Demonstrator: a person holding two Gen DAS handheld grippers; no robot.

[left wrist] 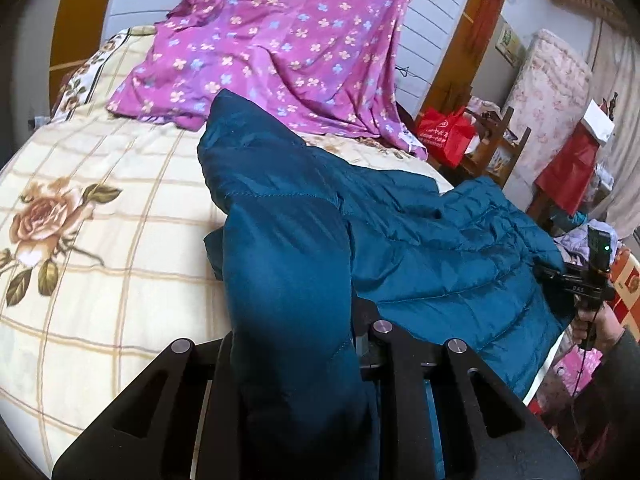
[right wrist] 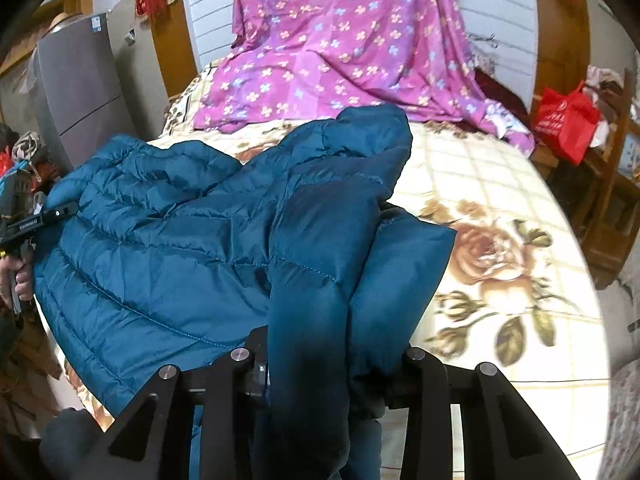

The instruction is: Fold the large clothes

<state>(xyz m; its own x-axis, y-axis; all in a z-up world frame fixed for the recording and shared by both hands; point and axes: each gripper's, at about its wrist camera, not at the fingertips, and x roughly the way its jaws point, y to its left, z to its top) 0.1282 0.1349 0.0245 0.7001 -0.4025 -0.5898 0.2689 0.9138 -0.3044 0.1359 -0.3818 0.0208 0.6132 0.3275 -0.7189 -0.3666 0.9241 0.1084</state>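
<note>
While both claws (left (left wrist: 296, 360), right (right wrist: 320, 368)) pinch it, jacket (right wrist: 180, 248) drapes.

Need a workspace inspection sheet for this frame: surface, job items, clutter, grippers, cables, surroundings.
Surface: bed with cream plaid rose-print quilt, rumpled.
Job's things: teal quilted puffer jacket lying on the quilt, one end hanging over the bed edge, folds lifted by both tools.
Clutter: purple floral sheet draped at the bed's far end.
Grippers: left gripper shut on a jacket fold; right gripper shut on a jacket fold.
Cables: thin black lead below the right tool's handle in the left wrist view.
Surroundings: red shopping bag on wooden furniture; grey fridge; upright floral mattress.
</note>
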